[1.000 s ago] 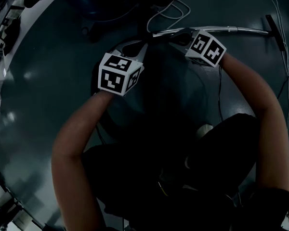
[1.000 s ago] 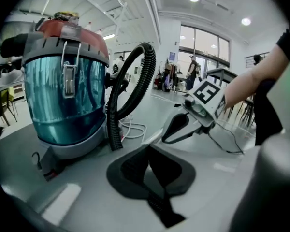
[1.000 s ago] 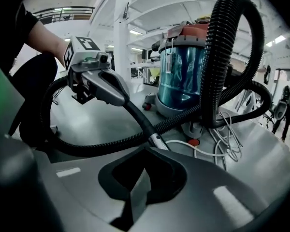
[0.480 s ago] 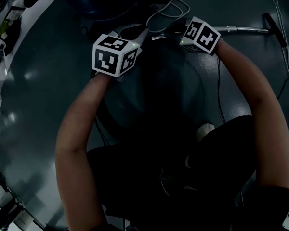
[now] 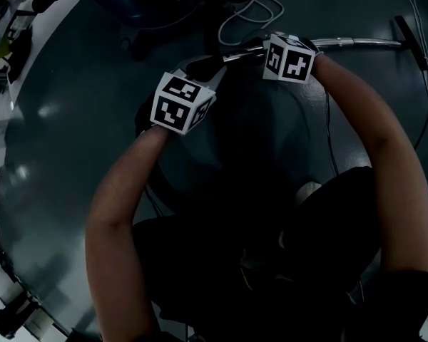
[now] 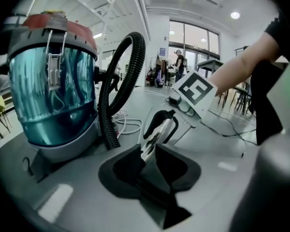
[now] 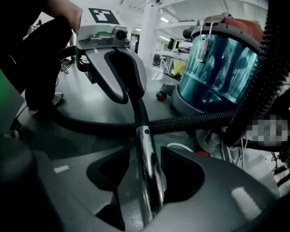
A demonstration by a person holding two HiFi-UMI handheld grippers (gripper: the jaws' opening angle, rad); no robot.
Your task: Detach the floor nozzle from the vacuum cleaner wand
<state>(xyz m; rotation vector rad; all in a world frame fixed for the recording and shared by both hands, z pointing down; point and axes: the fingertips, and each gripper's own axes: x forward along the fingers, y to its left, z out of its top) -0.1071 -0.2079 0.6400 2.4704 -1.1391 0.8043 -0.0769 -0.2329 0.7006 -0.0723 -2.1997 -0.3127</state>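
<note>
The right gripper (image 7: pixel 150 178) has its jaws spreading wide around the chrome wand (image 7: pixel 146 149), pads clear of it. The left gripper (image 6: pixel 152 156) is opening too, with the wand's hose end between its jaws, unpinched. The floor nozzle (image 5: pixel 408 41) sits at the wand's far right end, apparently still joined and well apart from both grippers. It would be best to regrip near that joint, one gripper bracing the wand while the other pulls the nozzle straight off. The far teal canister (image 6: pixel 53 91) has contents I cannot make out.
</note>
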